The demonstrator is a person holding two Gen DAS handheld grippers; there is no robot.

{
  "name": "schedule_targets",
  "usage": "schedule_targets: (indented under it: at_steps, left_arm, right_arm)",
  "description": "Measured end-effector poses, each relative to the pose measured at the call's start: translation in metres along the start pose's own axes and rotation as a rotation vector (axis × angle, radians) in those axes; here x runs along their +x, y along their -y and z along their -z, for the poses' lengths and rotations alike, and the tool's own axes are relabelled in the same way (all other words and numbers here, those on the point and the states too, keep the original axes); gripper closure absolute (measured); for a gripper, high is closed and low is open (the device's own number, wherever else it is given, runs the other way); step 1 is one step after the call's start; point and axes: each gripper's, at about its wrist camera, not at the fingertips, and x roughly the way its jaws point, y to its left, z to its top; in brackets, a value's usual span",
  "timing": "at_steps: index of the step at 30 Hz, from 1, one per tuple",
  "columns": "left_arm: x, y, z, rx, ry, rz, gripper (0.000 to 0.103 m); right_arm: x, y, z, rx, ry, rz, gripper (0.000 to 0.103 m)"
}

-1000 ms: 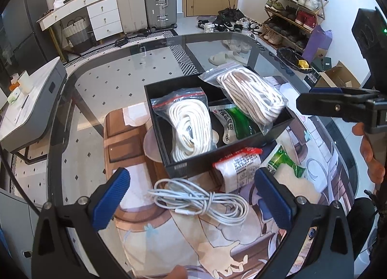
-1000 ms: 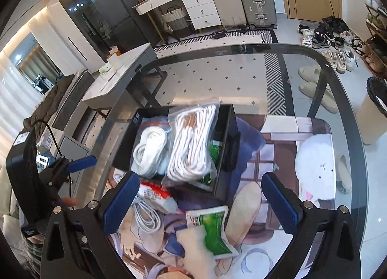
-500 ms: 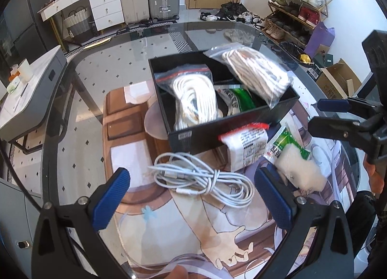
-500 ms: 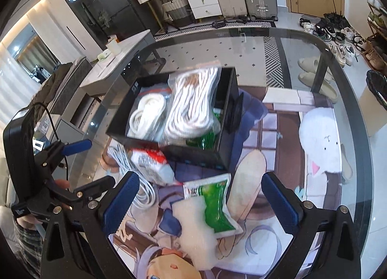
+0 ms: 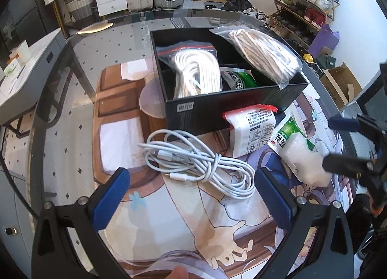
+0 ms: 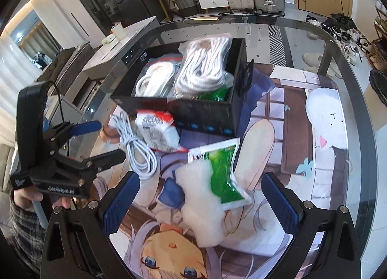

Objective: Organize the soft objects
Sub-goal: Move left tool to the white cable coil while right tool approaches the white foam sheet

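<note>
A black box (image 5: 232, 107) (image 6: 208, 114) on the printed mat holds two bags of white rope (image 5: 196, 73) (image 6: 205, 68) and a green packet (image 5: 241, 78). In front of it lie a loose white cable (image 5: 200, 162) (image 6: 137, 153), a red-topped white packet (image 5: 251, 129) (image 6: 157, 131) and a green-and-white packet of white foam (image 5: 300, 155) (image 6: 212, 182). My left gripper (image 5: 193, 196) (image 6: 104, 141) is open just short of the cable. My right gripper (image 6: 200, 196) (image 5: 338, 143) is open with the foam packet between its fingers, untouched.
The glass table's (image 5: 116, 32) curved rim runs close behind the box and along both sides. A grey cabinet (image 5: 21, 80) stands left of the table. A shoe rack (image 5: 304, 0) and cardboard boxes (image 5: 338, 83) stand to the right.
Both grippers have come down and forward toward the mat. The cable and the foam packet now sit closer between their fingers. Nothing on the table has moved.
</note>
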Motion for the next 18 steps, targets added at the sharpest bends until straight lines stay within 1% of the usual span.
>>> schedule_targets:
  at_steps: [6,13,18]
  left_arm:
    - [0.007,-0.002,0.002,-0.029,-0.009,0.017,0.000]
    - [0.020,0.000,0.003,-0.058,-0.028,0.034,0.000]
    - [0.026,-0.001,0.002,-0.077,-0.039,0.042,0.000]
  right_arm:
    - [0.000,-0.010,0.013,-0.044,-0.019,0.005,0.001]
    - [0.005,-0.013,0.025,-0.062,-0.035,0.007,0.001]
    - [0.008,-0.015,0.029,-0.076,-0.044,0.014,0.005]
